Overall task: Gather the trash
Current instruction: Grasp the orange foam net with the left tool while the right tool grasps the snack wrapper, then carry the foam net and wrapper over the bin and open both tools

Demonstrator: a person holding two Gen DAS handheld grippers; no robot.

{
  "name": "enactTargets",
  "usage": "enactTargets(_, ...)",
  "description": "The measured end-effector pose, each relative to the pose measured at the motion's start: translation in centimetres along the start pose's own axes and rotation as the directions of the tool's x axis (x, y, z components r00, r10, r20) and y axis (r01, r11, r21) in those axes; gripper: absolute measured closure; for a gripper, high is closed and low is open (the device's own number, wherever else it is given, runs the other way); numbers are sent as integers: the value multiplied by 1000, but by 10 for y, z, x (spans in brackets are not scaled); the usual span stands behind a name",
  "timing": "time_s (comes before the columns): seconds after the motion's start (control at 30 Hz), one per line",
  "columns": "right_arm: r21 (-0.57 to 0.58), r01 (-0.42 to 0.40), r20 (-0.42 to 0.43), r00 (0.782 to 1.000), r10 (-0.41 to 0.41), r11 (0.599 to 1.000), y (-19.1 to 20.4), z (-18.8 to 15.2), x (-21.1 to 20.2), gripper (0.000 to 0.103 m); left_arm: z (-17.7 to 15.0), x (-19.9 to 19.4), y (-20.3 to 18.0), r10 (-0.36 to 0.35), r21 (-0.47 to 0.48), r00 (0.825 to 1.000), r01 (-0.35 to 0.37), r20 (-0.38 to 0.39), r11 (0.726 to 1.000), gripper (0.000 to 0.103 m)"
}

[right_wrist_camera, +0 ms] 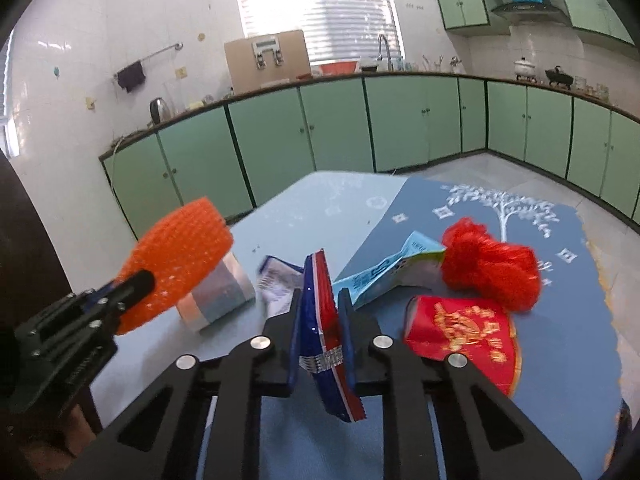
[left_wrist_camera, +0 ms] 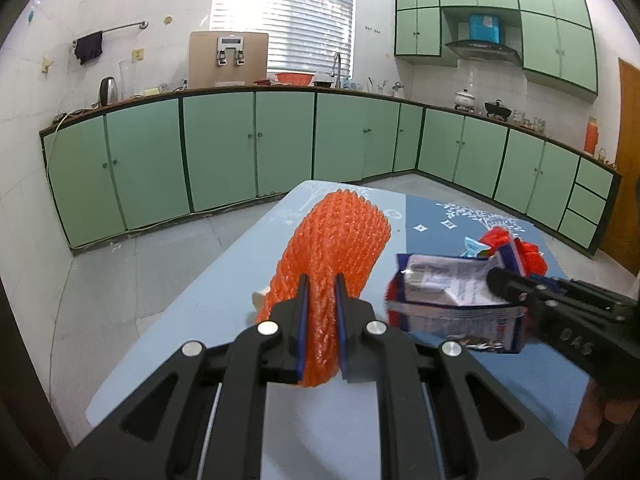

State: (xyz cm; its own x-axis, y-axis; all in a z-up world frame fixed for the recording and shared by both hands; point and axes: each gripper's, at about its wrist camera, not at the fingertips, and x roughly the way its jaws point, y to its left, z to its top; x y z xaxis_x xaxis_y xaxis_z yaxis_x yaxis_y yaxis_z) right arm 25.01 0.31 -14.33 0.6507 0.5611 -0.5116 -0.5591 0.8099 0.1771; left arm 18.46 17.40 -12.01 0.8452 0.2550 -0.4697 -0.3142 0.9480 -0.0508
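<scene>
Our left gripper has its fingers clamped on an orange foam net, lifted above the blue surface. Our right gripper pinches a blue-and-red wrapper edge-on. A red mesh bundle and a red packet lie on the surface near it.

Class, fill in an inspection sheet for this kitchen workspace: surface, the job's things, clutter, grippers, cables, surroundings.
Surface: table under a blue tablecloth with a white tree print.
Job's things: orange foam net and blue-red wrapper held; red packet, red mesh bundle, light blue carton and striped box on the cloth.
Clutter: nothing seen.
Grippers: left hand-held gripper shut on the net; right hand-held gripper shut on the wrapper.
Cables: cord by the kettle.
Surroundings: green cabinets, window blind.
</scene>
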Motion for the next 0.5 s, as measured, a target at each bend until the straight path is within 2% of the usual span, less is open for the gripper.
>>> enactTargets(0.17, 26, 13, 67, 998, -15, 1000, -12, 5, -36, 89, 4, -7, -14, -42, 2, 999, 42, 13, 999, 92)
enactTargets(0.33, 72, 40, 134, 990, -50, 997, -35, 7, -79, 89, 8, -16, -50, -132, 41, 991, 131, 25, 991, 92)
enactTargets(0.5, 128, 135, 182, 971, -157, 983, -73, 3, -124, 89, 12, -23, -96, -240, 73, 971, 237, 25, 969, 92)
